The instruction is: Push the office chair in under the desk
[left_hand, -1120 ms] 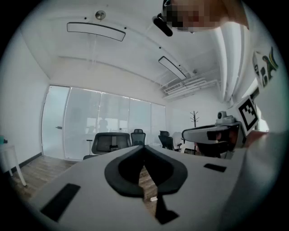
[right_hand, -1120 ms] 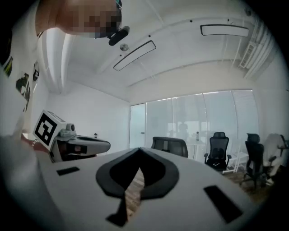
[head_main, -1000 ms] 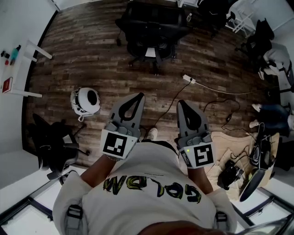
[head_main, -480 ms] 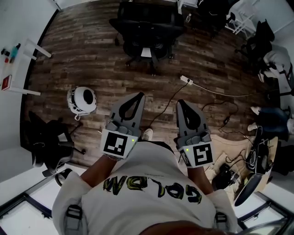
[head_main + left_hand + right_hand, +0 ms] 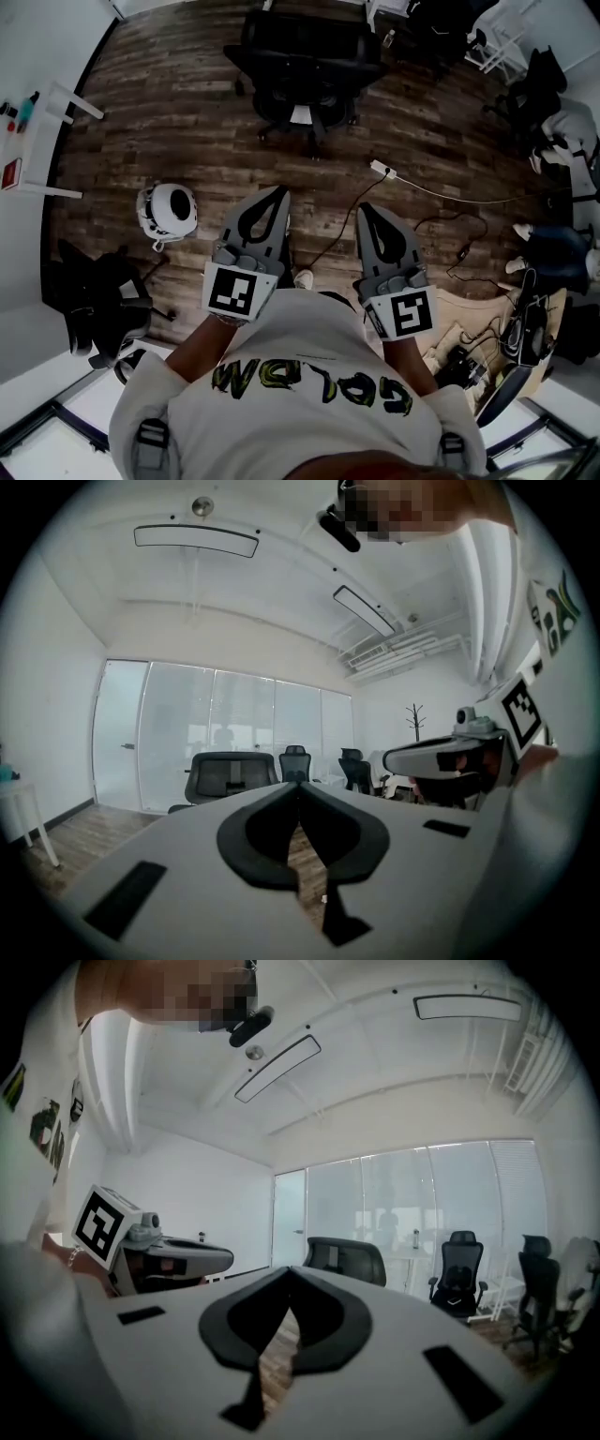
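Noted left gripper point(image 5: 278, 194) and right gripper point(image 5: 367, 210) side by side, jaws pressed together, holding nothing. Found office chair point(image 5: 305, 66) on wooden floor point(image 5: 187, 122), well apart from both.

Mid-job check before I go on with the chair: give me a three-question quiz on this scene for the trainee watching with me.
1. True or false: the left gripper is touching the office chair.
2. Pick one. The right gripper is: A, wide open; B, shut and empty; C, shut on a cable.
3. Fill in: the white round object lies on the person's ____ side.

Key: 1 false, gripper and chair are well apart; 2 B; 3 left.
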The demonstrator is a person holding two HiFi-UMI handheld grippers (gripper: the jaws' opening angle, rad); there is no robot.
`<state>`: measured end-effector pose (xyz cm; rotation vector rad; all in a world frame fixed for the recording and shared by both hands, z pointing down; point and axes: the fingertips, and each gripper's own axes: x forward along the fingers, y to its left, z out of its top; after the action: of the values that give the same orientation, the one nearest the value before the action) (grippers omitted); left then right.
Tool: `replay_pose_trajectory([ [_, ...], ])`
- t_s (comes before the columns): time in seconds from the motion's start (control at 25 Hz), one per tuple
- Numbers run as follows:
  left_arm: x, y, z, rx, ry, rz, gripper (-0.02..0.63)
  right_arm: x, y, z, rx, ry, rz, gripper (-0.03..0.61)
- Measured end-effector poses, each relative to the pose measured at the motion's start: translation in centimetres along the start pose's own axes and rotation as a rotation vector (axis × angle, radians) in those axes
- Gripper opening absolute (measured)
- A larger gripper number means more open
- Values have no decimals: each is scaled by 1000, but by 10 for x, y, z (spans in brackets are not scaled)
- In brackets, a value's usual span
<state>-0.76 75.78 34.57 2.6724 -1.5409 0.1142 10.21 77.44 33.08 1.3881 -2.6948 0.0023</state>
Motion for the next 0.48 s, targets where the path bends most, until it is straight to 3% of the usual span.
replay_pose_trajectory([
  [0.48, 89, 103, 8, 8, -4, -27, 12, 127, -39, 10, -17, 19, -19, 12],
])
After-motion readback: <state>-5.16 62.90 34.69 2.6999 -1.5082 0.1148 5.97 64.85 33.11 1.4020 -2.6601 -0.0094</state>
